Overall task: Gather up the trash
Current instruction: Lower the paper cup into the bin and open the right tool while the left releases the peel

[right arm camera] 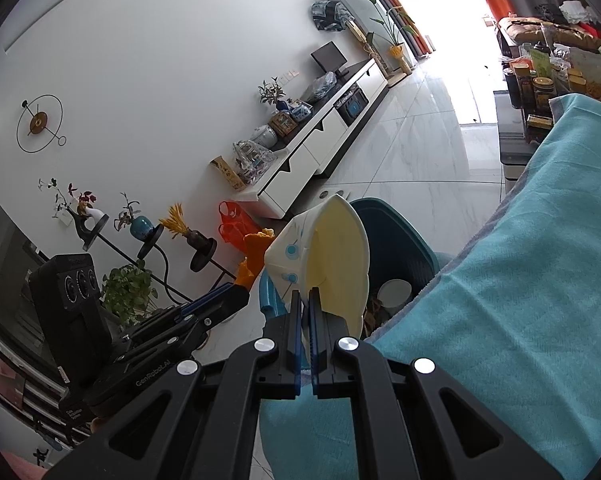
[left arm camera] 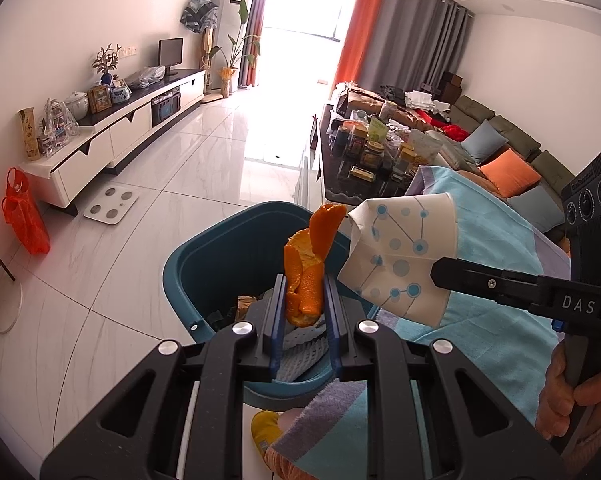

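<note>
Your left hand-held gripper is closed on a piece of orange peel, the blue pads pressing it from both sides; the peel stands up between them, directly above the open mouth of the teal trash bin. Inside the bin you can see white foam netting and other scraps. Your right hand-held gripper is nearly shut, pinching the wall of a crushed paper cup printed with blue dots and lines. From the left wrist camera the cup sits just right of the peel, over the bin's right rim and the light blue towel beside it. The bin stands on the white tiled floor, with a loaded table behind it.
</note>
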Demonstrator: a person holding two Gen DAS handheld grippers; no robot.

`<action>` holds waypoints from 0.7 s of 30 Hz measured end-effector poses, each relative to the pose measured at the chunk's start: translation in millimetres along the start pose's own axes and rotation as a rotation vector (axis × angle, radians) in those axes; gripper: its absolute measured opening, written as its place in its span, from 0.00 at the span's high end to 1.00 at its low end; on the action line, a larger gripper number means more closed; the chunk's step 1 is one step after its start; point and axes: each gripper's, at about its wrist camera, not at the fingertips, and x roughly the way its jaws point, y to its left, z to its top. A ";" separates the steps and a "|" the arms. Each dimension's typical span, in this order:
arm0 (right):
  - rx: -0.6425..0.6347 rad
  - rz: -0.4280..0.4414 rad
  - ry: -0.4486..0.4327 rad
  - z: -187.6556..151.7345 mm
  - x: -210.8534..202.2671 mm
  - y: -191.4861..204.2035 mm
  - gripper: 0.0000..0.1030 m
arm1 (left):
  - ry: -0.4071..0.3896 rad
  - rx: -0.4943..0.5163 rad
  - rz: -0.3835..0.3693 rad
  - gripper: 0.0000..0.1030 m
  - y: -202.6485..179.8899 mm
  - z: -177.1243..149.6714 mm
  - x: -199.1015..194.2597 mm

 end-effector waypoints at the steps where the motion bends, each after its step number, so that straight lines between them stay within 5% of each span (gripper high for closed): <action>1: 0.000 -0.002 0.001 0.3 1.1 0.2 0.98 | 0.001 -0.002 0.000 0.82 -0.9 -0.6 2.3; 21: -0.014 -0.029 0.035 8.1 20.3 5.1 0.98 | 0.018 -0.027 0.004 0.82 1.2 -0.2 17.3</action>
